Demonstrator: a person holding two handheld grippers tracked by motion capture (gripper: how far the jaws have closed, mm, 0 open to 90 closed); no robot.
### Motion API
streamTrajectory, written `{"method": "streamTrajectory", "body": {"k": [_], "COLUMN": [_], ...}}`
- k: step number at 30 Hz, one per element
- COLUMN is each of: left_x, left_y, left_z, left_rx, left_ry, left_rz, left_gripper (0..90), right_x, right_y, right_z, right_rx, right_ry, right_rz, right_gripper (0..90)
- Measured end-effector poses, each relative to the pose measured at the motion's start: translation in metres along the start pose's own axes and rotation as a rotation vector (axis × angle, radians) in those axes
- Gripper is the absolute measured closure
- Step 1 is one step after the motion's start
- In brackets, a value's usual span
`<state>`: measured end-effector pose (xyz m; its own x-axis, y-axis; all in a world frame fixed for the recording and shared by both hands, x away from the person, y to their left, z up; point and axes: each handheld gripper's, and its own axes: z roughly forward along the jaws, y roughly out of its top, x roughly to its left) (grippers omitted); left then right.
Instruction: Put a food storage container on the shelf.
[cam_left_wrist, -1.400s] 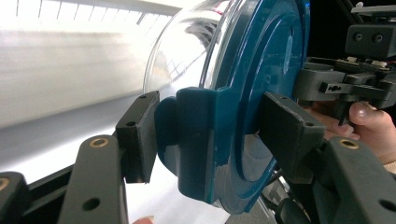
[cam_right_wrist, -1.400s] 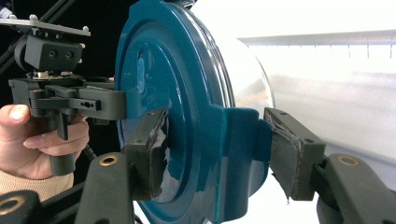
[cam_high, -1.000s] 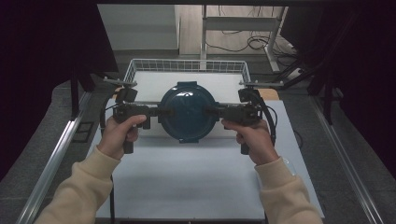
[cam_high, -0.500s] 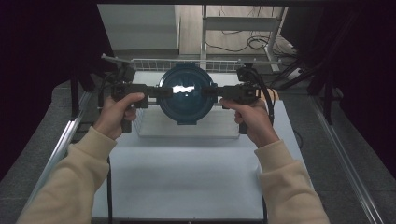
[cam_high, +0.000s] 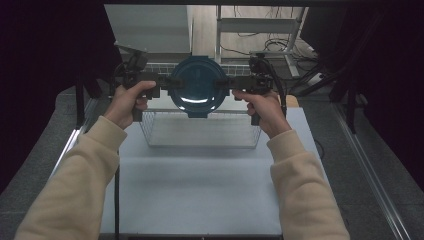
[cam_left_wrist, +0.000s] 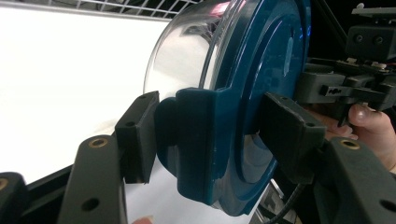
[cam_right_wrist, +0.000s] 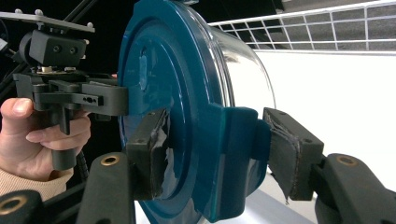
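High view shows a round container with a dark blue lid (cam_high: 197, 86) held in the air over the far edge of the wire basket (cam_high: 200, 135), the left gripper (cam_high: 162, 83) and right gripper (cam_high: 231, 82) each clamped on a side clip of the lid — probably so the load stays level. Against the earlier frames, container and both hands have travelled away from the table's middle toward its far edge — and risen a little.
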<state>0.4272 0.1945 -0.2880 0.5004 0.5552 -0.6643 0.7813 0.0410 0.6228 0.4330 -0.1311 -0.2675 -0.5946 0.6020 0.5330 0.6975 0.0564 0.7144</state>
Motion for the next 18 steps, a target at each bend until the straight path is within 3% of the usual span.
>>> {"method": "streamTrajectory", "body": {"k": [8,18], "left_x": [0.019,0.04], "left_y": [0.012,0.016], "left_z": [0.01,0.022], "left_rx": [-0.005,0.004], "left_ry": [-0.027,-0.009], "left_rz": [-0.048,-0.103], "left_gripper": [39.9,39.8], "right_x": [-0.012,-0.036], "right_y": [0.015,0.019], "right_z": [0.011,0.033], "right_rx": [0.007,0.035], "right_ry": [-0.022,-0.006], "right_rz": [0.009,0.052], "right_gripper": [42.3,42.3]}}
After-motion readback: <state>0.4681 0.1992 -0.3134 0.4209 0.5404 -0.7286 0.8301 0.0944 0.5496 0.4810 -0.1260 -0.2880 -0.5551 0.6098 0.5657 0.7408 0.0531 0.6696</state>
